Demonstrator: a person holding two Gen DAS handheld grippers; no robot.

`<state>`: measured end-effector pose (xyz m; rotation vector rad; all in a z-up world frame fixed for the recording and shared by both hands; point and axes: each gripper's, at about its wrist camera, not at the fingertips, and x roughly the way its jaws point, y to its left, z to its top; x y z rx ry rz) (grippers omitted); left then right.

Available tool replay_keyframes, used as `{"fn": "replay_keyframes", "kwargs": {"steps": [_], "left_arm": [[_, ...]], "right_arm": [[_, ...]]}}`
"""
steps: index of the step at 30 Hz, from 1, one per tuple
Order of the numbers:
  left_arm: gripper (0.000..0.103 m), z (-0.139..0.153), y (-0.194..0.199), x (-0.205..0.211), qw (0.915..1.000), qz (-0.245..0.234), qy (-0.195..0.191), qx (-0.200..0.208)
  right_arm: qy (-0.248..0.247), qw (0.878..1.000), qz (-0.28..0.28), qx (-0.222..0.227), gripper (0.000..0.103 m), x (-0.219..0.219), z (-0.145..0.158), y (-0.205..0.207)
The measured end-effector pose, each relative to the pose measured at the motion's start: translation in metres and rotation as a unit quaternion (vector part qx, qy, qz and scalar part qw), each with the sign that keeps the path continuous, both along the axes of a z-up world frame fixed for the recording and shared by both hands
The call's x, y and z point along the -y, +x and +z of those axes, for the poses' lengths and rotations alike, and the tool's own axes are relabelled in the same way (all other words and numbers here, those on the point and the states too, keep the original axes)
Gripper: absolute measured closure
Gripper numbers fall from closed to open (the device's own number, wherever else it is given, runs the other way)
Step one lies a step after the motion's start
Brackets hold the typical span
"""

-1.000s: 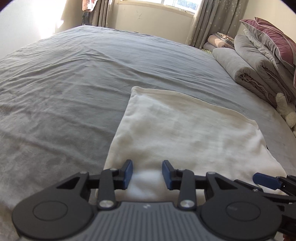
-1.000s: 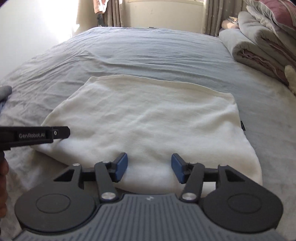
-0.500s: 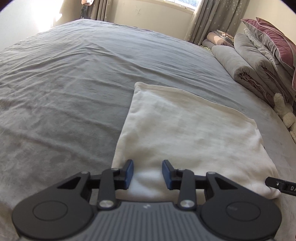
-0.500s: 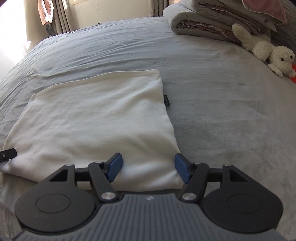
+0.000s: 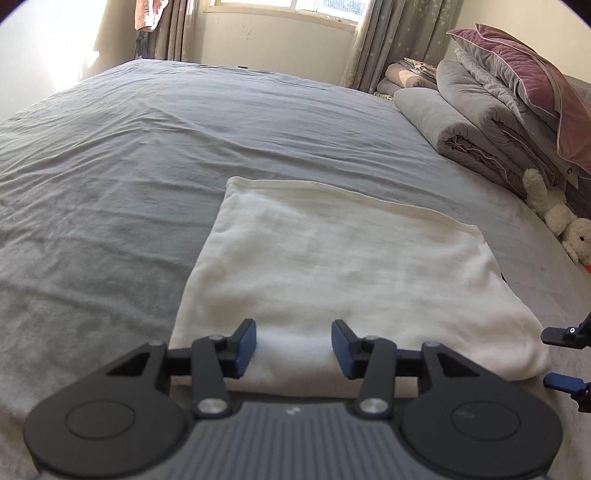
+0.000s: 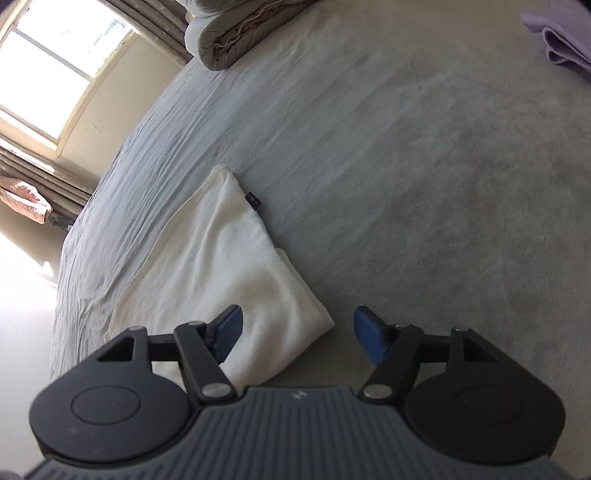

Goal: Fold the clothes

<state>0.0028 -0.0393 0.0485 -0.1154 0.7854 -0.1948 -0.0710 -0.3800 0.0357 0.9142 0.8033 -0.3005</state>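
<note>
Both grippers just widened, gaping, gripping nothing. Left gripper [image 5: 293,343] over garment [image 5: 332,266] near edge; right gripper [image 6: 297,338] rolled, straddling near-right corner. Probably regrasp ahead.

A wide bed [image 5: 155,155] under a wrinkled grey sheet fills the room. At twelve o'clock a bright window [image 5: 295,9] sits between patterned curtains [image 5: 373,44] on a cream wall [image 5: 269,51]. Rolled quilts [image 5: 461,125] and a maroon pillow [image 5: 524,81] pile at two o'clock, with a plush toy [image 5: 557,218] beside them.
</note>
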Motion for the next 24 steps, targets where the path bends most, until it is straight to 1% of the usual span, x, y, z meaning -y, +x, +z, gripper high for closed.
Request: {"fn": "replay_keyframes", "kwargs": {"steps": [2,5,6,8,10,12,13,15,16,17,20,22,24], "left_arm": [[0.056,0.000,0.001,0.006,1.0000,-0.001,0.003,0.003],[0.056,-0.002,0.003,0.015,1.0000,-0.001,0.006,0.006],[0.056,-0.002,0.003,0.017,0.9999,-0.001,0.008,0.006],[0.056,-0.003,0.003,0.022,0.9999,-0.003,0.013,0.010],[0.056,-0.003,0.001,0.026,0.9997,-0.009,0.020,0.015],[0.056,-0.002,-0.001,0.027,0.9995,-0.013,0.023,0.018],[0.056,-0.002,-0.001,0.027,0.9995,-0.013,0.023,0.018],[0.056,-0.002,-0.001,0.027,0.9995,-0.014,0.022,0.017],[0.056,-0.002,-0.001,0.026,0.9995,-0.014,0.021,0.017],[0.056,-0.003,0.000,0.026,0.9995,-0.015,0.021,0.017],[0.056,-0.006,0.001,0.028,0.9994,-0.020,0.025,0.015],[0.056,-0.009,0.002,0.028,0.9992,-0.022,0.029,0.013],[0.055,-0.011,0.003,0.031,0.9989,-0.024,0.038,0.013]], "right_arm": [[0.019,1.000,-0.006,0.010,0.031,-0.004,-0.004,0.000],[0.072,0.997,0.006,0.029,0.031,-0.015,-0.014,0.005],[0.080,0.996,0.003,0.031,0.031,-0.020,-0.016,0.007],[0.076,0.997,-0.008,0.035,0.031,-0.026,-0.015,0.008],[0.093,0.994,-0.028,0.045,0.031,-0.025,-0.016,0.007],[0.104,0.992,-0.046,0.050,0.033,-0.024,-0.019,0.007],[0.102,0.992,-0.049,0.051,0.037,-0.024,-0.019,0.007],[0.083,0.994,-0.048,0.049,0.047,-0.027,-0.017,0.011],[0.069,0.996,-0.045,0.047,0.060,-0.029,-0.016,0.013],[0.052,0.997,-0.040,0.046,0.069,-0.032,-0.014,0.015],[0.007,0.998,-0.024,0.053,0.079,-0.041,-0.006,0.017],[-0.024,0.997,-0.009,0.067,0.081,-0.048,0.003,0.017],[-0.064,0.994,0.011,0.088,0.082,-0.058,0.014,0.016]]}}
